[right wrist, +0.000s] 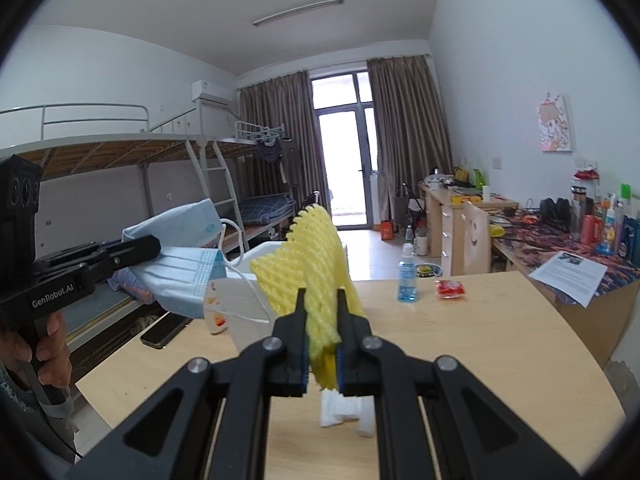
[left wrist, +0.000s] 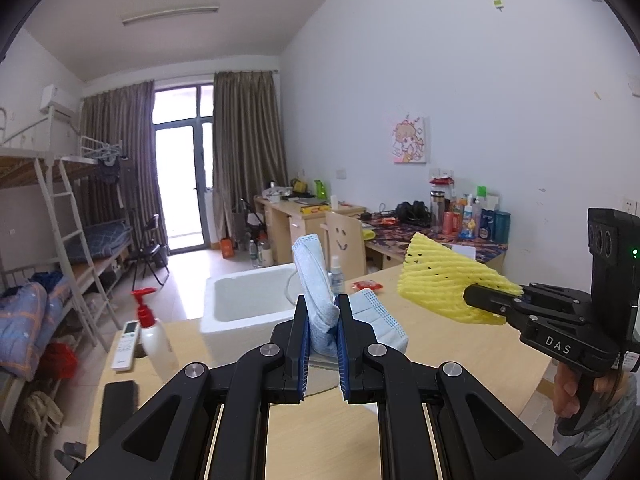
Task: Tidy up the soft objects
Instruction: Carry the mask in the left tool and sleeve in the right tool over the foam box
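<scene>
My left gripper (left wrist: 322, 312) is clamped on blue face masks (left wrist: 316, 280): pleated, pale blue, one standing up between the pads at frame centre, another (left wrist: 380, 320) drooping to the right of the fingers. My right gripper (right wrist: 322, 312) is pinched tight on a yellow foam net (right wrist: 312, 264), ribbed mesh with scalloped edge, fanned upward at frame centre. Both held up above the wooden table (left wrist: 460, 344).

Left wrist view shows the right gripper (left wrist: 480, 300) from the side at right, net (left wrist: 444, 280) sticking out to upper left, a hand (left wrist: 568, 392) on its grip at lower right. Right wrist view shows the left gripper (right wrist: 148, 248) at left edge, masks (right wrist: 180, 276) hanging off it with white ear loops (right wrist: 240, 272) dangling, a hand (right wrist: 48, 344) below.

Only the left view gives the red-pump bottle (left wrist: 154, 332), remote (left wrist: 127, 344) and dark phone-like slab (left wrist: 120, 396) at lower left. Only the right view gives a white foam scrap (right wrist: 344, 412) under my fingers, a printed sheet (right wrist: 572, 272) at right.

White foam box (left wrist: 244, 300) sits behind the masks, centre; masks cover part of its right wall. Blue-liquid spray bottle (right wrist: 407, 280) and red packet (right wrist: 451, 290) on the table's far edge. Cluttered desk (right wrist: 560, 236) right, bunk beds (right wrist: 160, 168) left, balcony door (right wrist: 346, 152) at back.
</scene>
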The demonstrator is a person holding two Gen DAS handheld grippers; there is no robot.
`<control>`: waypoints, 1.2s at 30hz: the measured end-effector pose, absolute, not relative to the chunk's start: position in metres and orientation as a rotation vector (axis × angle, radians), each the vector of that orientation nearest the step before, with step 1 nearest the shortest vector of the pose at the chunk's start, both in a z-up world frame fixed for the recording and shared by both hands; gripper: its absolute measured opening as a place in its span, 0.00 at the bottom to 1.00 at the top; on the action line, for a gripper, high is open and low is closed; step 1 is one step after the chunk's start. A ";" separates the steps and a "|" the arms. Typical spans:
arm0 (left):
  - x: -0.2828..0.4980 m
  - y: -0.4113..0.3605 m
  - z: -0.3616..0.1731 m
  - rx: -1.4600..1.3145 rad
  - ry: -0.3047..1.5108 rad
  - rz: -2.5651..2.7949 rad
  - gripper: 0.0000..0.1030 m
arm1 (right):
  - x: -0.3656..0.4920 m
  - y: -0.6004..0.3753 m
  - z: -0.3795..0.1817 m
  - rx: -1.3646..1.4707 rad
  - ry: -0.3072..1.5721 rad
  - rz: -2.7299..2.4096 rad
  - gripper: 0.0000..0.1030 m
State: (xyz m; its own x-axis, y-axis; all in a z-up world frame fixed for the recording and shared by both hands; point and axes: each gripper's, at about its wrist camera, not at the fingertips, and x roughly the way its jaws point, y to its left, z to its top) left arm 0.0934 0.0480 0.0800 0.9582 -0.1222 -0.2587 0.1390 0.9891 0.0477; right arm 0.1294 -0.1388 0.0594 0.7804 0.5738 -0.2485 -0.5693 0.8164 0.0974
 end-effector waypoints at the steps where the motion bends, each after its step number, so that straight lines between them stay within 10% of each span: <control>1: 0.093 0.051 0.079 0.060 0.257 -0.129 0.12 | 0.130 -0.135 0.060 0.010 0.275 0.623 0.12; 36: 0.146 0.119 0.068 -0.075 0.282 -0.028 0.12 | 0.196 -0.047 0.068 -0.128 0.384 0.681 0.12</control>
